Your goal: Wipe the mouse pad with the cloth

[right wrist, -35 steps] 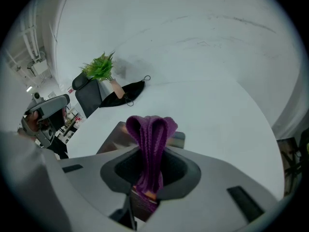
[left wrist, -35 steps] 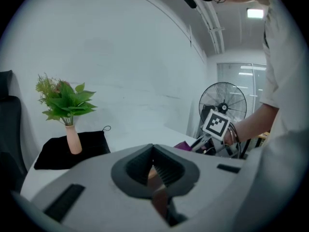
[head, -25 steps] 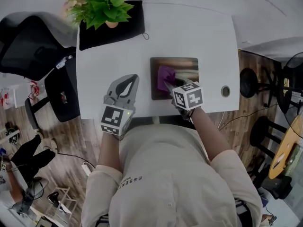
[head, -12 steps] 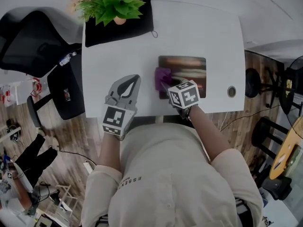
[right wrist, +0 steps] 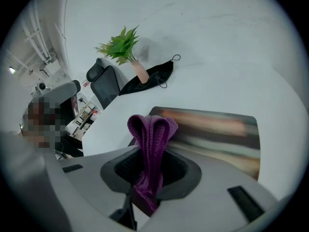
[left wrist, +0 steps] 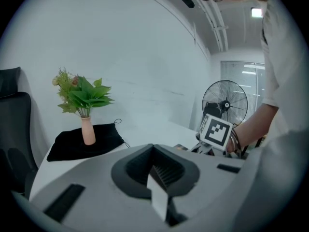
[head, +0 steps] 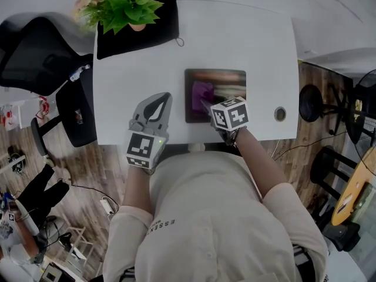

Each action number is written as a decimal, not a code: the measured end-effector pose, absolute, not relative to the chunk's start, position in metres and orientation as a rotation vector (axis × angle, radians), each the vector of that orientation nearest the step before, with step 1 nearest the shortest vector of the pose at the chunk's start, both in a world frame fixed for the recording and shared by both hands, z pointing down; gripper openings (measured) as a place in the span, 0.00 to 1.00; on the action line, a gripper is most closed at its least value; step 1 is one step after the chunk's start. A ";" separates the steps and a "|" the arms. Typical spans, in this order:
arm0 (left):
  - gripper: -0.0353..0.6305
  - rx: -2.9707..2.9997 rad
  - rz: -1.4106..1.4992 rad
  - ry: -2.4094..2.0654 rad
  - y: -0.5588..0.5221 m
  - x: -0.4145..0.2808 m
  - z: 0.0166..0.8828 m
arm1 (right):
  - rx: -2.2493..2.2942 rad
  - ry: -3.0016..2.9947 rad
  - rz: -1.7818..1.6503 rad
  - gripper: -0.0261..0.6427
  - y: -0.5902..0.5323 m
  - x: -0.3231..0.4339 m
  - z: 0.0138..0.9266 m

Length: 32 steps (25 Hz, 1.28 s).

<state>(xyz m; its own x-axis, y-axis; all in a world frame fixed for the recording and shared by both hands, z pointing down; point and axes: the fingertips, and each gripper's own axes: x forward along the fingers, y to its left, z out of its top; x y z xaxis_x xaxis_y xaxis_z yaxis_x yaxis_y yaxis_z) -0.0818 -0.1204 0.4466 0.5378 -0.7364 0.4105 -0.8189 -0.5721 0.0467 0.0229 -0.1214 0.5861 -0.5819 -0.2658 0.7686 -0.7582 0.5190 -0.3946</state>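
Two grippers: both over the near edge of the desk [head: 235, 34]; only the right one is working
Right gripper [head: 205, 104]: jaws pinching the purple cloth [head: 202, 91]; a folded loop sticks out past the jaw tips, a tail hangs back between them
Left gripper [head: 156, 106]: jaws pressed together on nothing; parked left of the pad, taking no part
Mouse pad [head: 230, 82]: dark rectangle with a streaked print, lying flat right of centre on the desk, near its front edge
Cloth position: on the left part of the pad, inside its left border; the right part is uncovered
Change: half a second ago the cloth sat across the pad's left edge; it has come back inward to about where it was a second ago
Meaning: judged a side-to-side wiping stroke; left portion passed over, right and far portions apparently still to do
Next: likely carry the stroke rightward with the cloth kept flat against the pad
Risk: pad may slide on the smooth desk, since nothing holds it down
Other: potted plant [head: 126, 7] on a black mat [head: 158, 35] at the far left corner
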 end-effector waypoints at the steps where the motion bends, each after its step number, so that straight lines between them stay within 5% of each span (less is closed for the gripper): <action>1: 0.06 2.540 0.514 -1.310 -0.120 -0.077 0.447 | 0.834 -2.111 0.977 0.18 -0.122 0.029 0.586; 32: 0.06 2.587 0.541 -1.246 -0.119 0.039 0.450 | 1.031 -1.995 0.987 0.18 -0.129 0.205 0.593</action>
